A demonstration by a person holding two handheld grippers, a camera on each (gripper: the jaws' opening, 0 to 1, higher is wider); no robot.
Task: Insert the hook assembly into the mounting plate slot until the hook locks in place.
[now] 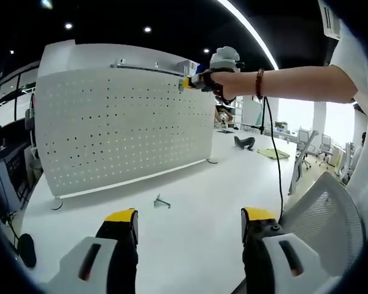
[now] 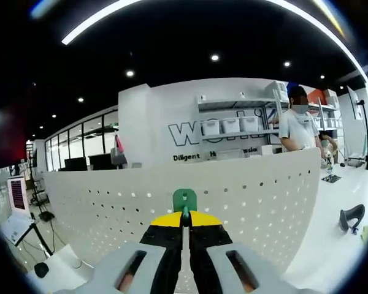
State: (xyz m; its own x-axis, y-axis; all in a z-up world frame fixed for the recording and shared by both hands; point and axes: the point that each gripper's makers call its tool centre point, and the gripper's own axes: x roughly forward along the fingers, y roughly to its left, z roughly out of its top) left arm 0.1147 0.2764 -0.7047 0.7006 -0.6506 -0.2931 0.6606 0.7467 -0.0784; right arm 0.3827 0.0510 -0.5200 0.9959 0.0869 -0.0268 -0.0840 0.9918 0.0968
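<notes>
A white perforated mounting plate (image 1: 122, 128) stands upright on the white table (image 1: 190, 245). A small metal hook piece (image 1: 162, 201) lies on the table in front of it. My left gripper (image 1: 190, 215) hangs open above the table, nothing between its yellow-tipped jaws. A person's arm holds my right gripper (image 1: 185, 82) up at the plate's top right edge. In the right gripper view, the right gripper (image 2: 184, 218) is shut on a small green hook assembly (image 2: 184, 199), just in front of the mounting plate (image 2: 257, 190) and near its top edge.
A white mesh chair back (image 1: 328, 214) sits close at the right. A black cable (image 1: 273, 159) hangs from the arm. A black object (image 1: 245, 143) and a yellow-green cloth (image 1: 275, 154) lie beyond the plate. A person (image 2: 300, 128) stands behind it near shelves.
</notes>
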